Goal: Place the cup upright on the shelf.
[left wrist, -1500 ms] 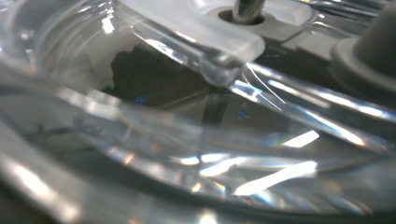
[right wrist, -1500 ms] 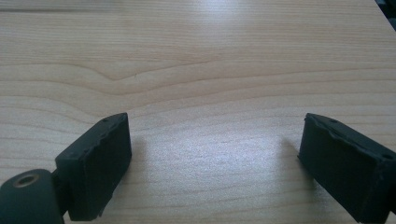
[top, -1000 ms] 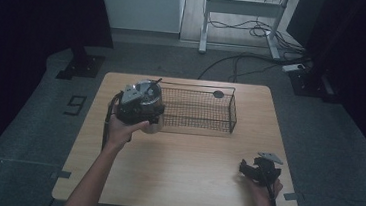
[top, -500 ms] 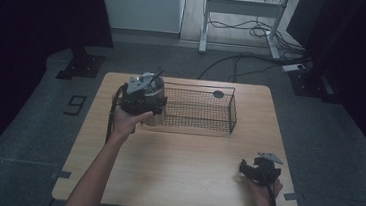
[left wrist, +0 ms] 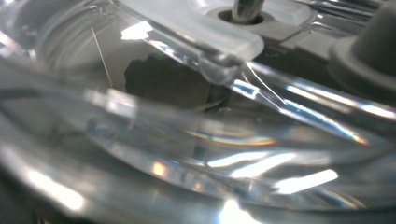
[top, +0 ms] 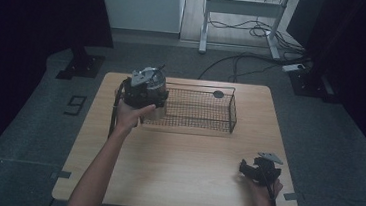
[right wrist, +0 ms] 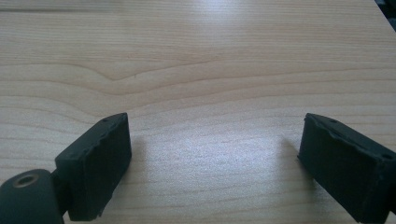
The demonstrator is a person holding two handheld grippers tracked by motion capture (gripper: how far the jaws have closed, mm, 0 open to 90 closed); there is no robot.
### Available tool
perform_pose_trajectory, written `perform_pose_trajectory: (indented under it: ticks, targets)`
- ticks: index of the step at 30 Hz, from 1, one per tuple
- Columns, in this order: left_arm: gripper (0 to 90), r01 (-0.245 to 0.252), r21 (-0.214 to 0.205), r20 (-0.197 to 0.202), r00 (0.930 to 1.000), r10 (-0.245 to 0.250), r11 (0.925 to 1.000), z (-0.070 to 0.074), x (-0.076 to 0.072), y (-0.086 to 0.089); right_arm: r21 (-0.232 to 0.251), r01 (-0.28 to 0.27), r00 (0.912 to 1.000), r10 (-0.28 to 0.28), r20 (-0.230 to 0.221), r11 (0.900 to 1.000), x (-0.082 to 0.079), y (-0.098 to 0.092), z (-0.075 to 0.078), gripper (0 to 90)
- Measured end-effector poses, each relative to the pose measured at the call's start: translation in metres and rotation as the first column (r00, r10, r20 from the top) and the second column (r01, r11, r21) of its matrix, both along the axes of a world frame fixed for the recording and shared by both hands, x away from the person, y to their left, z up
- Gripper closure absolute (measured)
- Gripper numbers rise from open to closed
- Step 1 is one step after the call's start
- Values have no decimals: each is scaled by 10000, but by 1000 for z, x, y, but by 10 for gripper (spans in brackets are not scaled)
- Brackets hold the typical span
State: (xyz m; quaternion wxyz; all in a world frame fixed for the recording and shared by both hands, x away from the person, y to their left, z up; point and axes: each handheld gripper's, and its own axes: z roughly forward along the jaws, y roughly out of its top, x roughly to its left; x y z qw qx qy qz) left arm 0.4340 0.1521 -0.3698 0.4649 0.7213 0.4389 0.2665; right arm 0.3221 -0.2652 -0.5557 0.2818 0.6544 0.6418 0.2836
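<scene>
My left gripper (top: 151, 104) is held above the left end of a black wire basket (top: 204, 129), with a hand wrapped around its body. It is shut on a clear, glassy container (top: 158, 112), which hangs just over the basket's near left corner. In the left gripper view the container's curved transparent wall (left wrist: 196, 140) and a pale lid edge (left wrist: 205, 32) sit right against the lens, and the jaws are hidden. My right gripper (top: 248, 169) rests on the wooden table (top: 175, 167) at the front right. Its jaws stand wide open over bare wood (right wrist: 215, 158).
A small dark round thing (top: 218, 94) lies at the basket's far side. The table stands on a grey floor, with cables and a metal frame (top: 239, 7) beyond its far edge. Dark curtains close off both sides.
The left hand has carried its gripper and the clear container a little farther from the person and to the right, up to the basket's left end. The right gripper has stayed put.
</scene>
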Motion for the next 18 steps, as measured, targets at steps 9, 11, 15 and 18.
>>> perform_pose_trajectory:
  ticks: [9,11,15,18]
  targets:
    - [38,-62,104,-103,9999,63,9999,-2,14,-6,17,3,10000,-3,-3,10000,0,0,0,91]
    - [38,-94,140,-124,9999,95,9999,-3,17,-7,20,5,10000,-5,-8,10000,0,0,0,91]
    - [38,-167,147,-164,9997,170,9998,-4,24,-10,18,-4,10000,4,-11,10000,0,0,0,91]
    - [38,-207,156,-155,9997,209,9997,-5,27,-11,23,-2,10000,2,1,10000,0,0,0,91]
